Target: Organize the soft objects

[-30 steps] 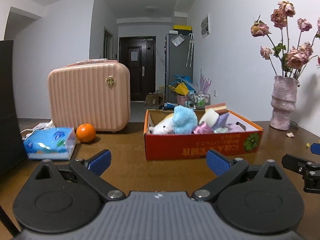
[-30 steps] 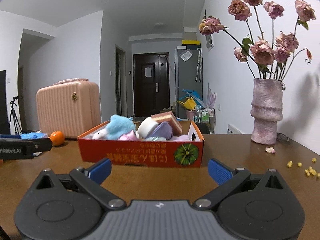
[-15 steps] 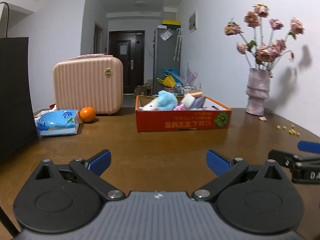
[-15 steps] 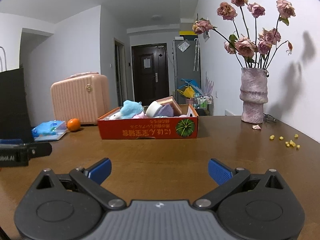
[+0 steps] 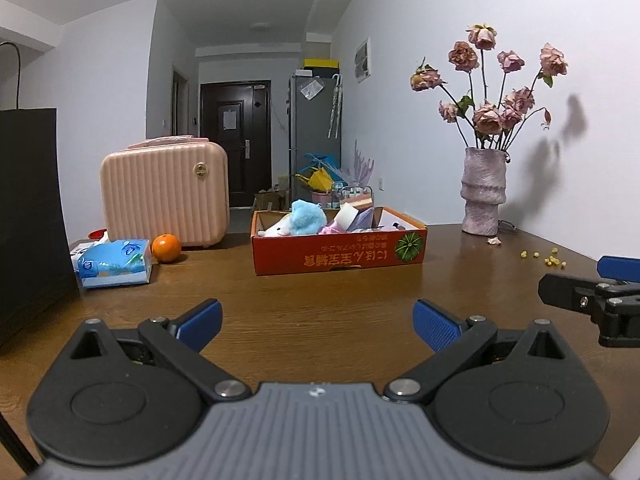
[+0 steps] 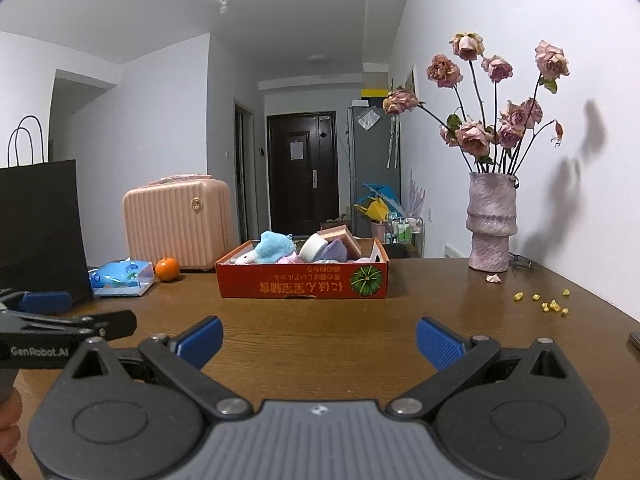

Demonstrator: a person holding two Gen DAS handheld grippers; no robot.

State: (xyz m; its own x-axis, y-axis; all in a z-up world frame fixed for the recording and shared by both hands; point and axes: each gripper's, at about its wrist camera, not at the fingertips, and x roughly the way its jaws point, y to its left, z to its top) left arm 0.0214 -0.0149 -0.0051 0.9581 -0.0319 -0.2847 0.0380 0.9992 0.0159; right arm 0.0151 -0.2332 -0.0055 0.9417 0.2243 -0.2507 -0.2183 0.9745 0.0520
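An orange cardboard box (image 5: 340,254) stands on the brown table (image 5: 312,300), well ahead of both grippers. It holds a blue plush toy (image 5: 306,218), a white plush, a white roll, a purple sponge and other soft items. It also shows in the right wrist view (image 6: 302,284), with the blue plush (image 6: 274,246) at its left. My left gripper (image 5: 318,322) is open and empty, low over the table. My right gripper (image 6: 320,340) is open and empty, to the right of the left one.
A pink suitcase (image 5: 164,198), an orange (image 5: 166,248) and a blue tissue pack (image 5: 114,264) sit at the back left. A black paper bag (image 5: 30,216) stands at the left edge. A vase of dried roses (image 5: 482,196) and yellow crumbs (image 5: 550,260) are at the right.
Both grippers have pulled back from the box, which now looks smaller and farther away. Both stay open and empty.
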